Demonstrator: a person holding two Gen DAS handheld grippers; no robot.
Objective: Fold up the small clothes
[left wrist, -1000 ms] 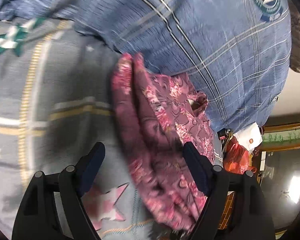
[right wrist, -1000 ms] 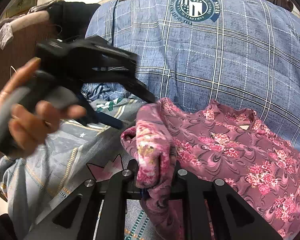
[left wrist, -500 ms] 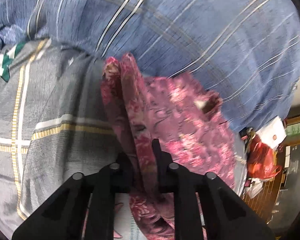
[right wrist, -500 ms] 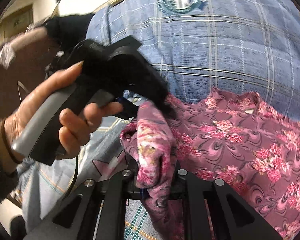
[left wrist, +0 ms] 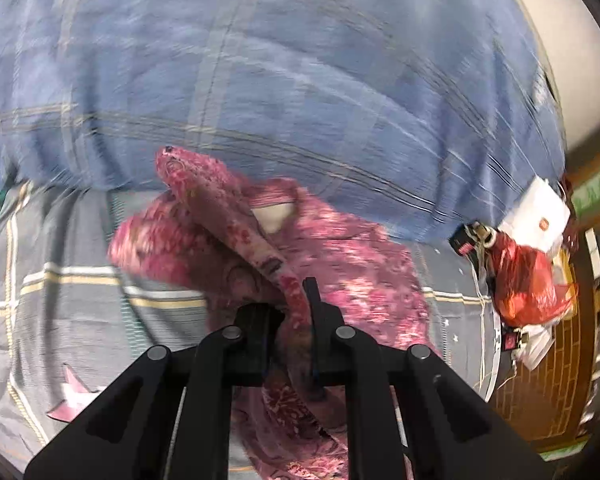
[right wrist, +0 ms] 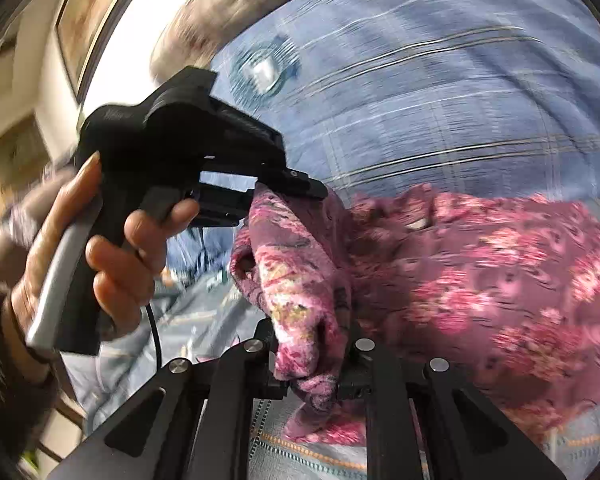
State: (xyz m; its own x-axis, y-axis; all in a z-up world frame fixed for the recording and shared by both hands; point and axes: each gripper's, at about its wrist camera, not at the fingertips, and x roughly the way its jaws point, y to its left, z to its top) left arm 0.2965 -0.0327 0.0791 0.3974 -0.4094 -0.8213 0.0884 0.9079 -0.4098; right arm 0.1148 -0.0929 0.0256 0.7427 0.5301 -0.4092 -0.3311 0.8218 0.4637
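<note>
My left gripper [left wrist: 296, 320] is clenched on a raised fold of the pink floral garment [left wrist: 340, 272], low in the centre of the left wrist frame. My right gripper [right wrist: 312, 364] is likewise clamped on a bunched edge of the same garment [right wrist: 480, 280], low centre of the right wrist frame. In that view my left hand [right wrist: 100, 256] grips the other tool's handle at mid left, its tip touching the cloth. The garment lies partly on the grey bedsheet [left wrist: 60, 280], partly against the blue checked quilt [left wrist: 280, 72] filling the upper frame. A red plastic bag [left wrist: 528, 280] sits at the right edge. Both views are motion-blurred.
</note>
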